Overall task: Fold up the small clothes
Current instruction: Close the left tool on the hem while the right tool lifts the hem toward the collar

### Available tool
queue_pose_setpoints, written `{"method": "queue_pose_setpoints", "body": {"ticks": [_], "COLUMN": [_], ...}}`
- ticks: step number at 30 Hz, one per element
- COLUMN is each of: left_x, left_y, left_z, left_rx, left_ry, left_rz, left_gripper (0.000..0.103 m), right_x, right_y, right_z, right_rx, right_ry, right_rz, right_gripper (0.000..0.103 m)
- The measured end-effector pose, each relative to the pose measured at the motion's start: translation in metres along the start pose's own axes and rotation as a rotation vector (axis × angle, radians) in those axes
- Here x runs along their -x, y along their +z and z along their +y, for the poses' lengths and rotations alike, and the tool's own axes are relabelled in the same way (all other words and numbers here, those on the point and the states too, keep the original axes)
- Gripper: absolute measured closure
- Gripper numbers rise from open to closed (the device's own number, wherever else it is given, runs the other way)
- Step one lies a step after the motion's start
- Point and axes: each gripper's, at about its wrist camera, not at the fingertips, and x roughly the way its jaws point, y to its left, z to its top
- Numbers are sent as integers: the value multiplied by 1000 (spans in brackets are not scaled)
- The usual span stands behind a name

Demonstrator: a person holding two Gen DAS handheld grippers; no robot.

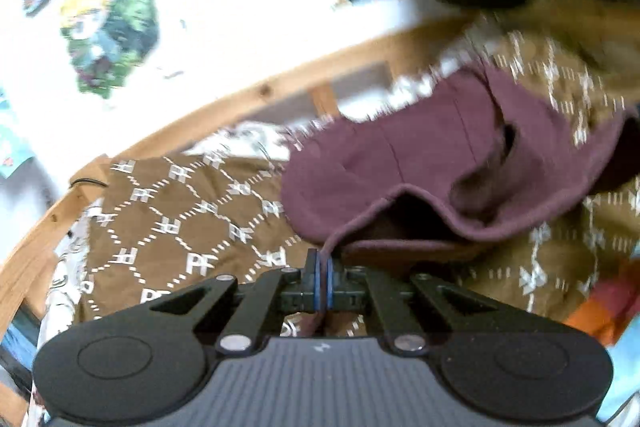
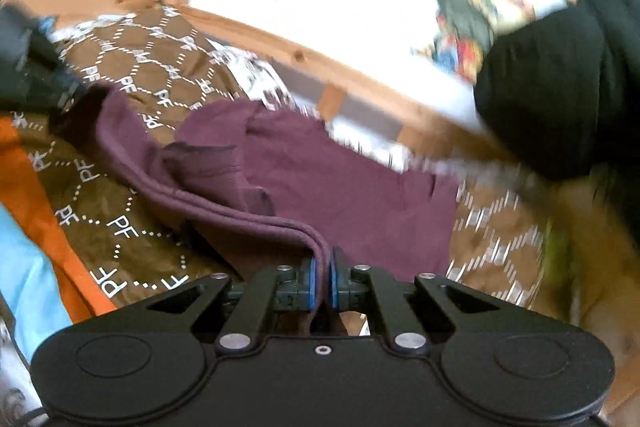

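The small garment (image 1: 404,163) is a plum-purple knit piece with a thick double-stitched hem, limp and rumpled. In the left wrist view it hangs from about 6 o'clock up toward 2 o'clock, its hem curling in a loop that opens onto a dark hollow; a slit-like opening shows toward 3 o'clock. The left claw (image 1: 324,267) is pressed together on that hem, the blue pads pinching a thin ridge of purple cloth between them.

In the right wrist view the same garment (image 2: 320,179) spreads from centre out toward 10 o'clock, where its rolled hem runs as a long curved band, with a darker folded flap lying on top near centre. The right claw (image 2: 322,267) is likewise clamped on the hem — the fabric bunches into a narrow fold right at the pads.

Under the garment lies a brown cloth (image 1: 180,211) printed with white dotted diamonds and "PF" letters. An orange fabric (image 2: 44,211) and a light blue one (image 2: 24,267) sit at 8 o'clock in the right wrist view. A wooden rail (image 1: 248,99) arcs across behind, and a black rounded shape (image 2: 560,87) fills 2 o'clock — blurred, so I cannot tell what it is. Colourful pictures (image 1: 108,23) show on the white surface beyond.
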Motion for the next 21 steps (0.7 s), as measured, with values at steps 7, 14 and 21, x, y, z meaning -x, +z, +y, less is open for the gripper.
{"method": "queue_pose_setpoints", "body": {"ticks": [7,14,21], "left_x": [58,119,171], "left_y": [6,-17,-32], "left_z": [19,38,43], "left_rx": [140,222,186], "left_ry": [-49,-96,-117], "left_rz": [-89,-70,-48], "left_gripper": [101,102,101], "right_x": [46,115,181], "right_y": [12,13,7], "right_z": [-1,-2,17], "right_rx": [26,53,91], "right_ry": [-17,-23,36], "right_rz": [-42,-96,-99], "right_gripper": [98,98,99]}}
